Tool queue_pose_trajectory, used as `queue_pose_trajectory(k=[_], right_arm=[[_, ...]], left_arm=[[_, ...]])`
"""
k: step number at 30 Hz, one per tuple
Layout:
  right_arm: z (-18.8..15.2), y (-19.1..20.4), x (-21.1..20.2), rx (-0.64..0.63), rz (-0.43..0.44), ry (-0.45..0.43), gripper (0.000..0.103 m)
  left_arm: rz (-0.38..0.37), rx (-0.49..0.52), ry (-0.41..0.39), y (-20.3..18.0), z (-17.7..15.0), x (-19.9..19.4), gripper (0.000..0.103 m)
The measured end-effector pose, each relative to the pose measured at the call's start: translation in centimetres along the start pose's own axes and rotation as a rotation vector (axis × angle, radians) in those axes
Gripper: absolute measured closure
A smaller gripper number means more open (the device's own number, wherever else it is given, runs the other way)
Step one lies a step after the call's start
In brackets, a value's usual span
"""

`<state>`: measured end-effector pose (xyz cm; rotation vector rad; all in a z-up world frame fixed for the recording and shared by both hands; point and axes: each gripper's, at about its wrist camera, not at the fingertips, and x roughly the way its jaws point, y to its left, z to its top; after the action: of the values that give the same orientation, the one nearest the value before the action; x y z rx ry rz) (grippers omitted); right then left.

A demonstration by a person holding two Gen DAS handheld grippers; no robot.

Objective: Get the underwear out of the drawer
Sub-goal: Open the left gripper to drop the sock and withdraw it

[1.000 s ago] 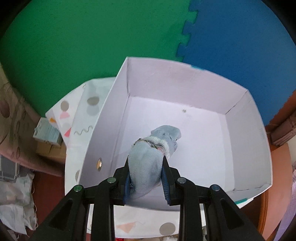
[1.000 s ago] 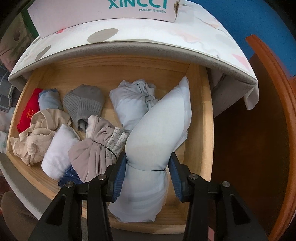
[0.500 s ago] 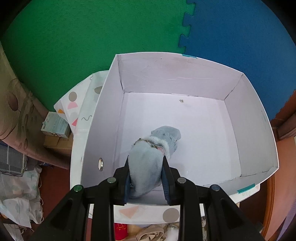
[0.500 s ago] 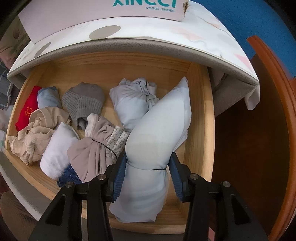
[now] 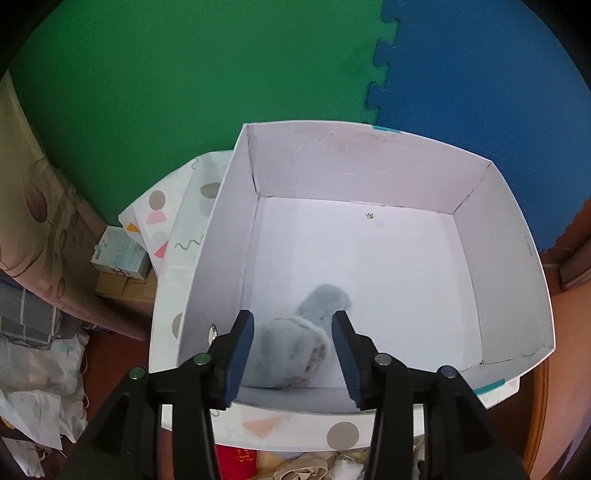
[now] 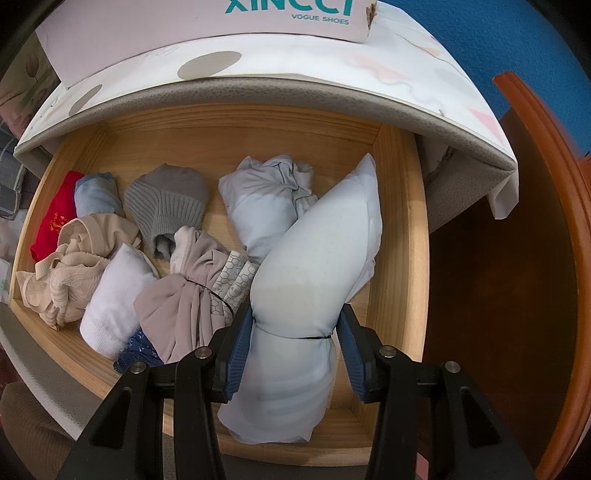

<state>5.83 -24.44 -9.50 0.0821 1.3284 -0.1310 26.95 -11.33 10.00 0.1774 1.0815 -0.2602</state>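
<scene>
Fingers of the left gripper have just been opening; the small blue-grey underwear roll sits blurred between them, pads clear of it, low in the white shoe box. Right gripper pinches the pale blue underwear bundle, tied with a black band, over the right side of the wooden drawer. Other rolls crowd its left: taupe bundle, white roll, grey ribbed piece. Box side reads "VOGUE SHOES", right view only. Box interior and the green foam mat show only in the left view.
</scene>
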Motion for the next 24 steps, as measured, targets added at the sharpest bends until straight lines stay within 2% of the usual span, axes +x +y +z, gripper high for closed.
queue_pose_trajectory(k=[5, 13, 24], right_arm=[[0.1, 0.0, 0.1, -0.002, 0.0, 0.0, 0.06], [0.3, -0.7, 0.1, 0.029, 0.016, 0.008, 0.06], [0.5, -0.1, 0.5, 0.017, -0.002, 0.019, 0.06]], left_arm=[[0.017, 0.03, -0.02, -0.3, -0.4, -1.3, 0.057], [0.08, 0.117, -0.106, -0.9, -2.6, -5.2, 0.057], [0.075, 0.117, -0.104, 1.6, -9.2, -8.4, 0.054]])
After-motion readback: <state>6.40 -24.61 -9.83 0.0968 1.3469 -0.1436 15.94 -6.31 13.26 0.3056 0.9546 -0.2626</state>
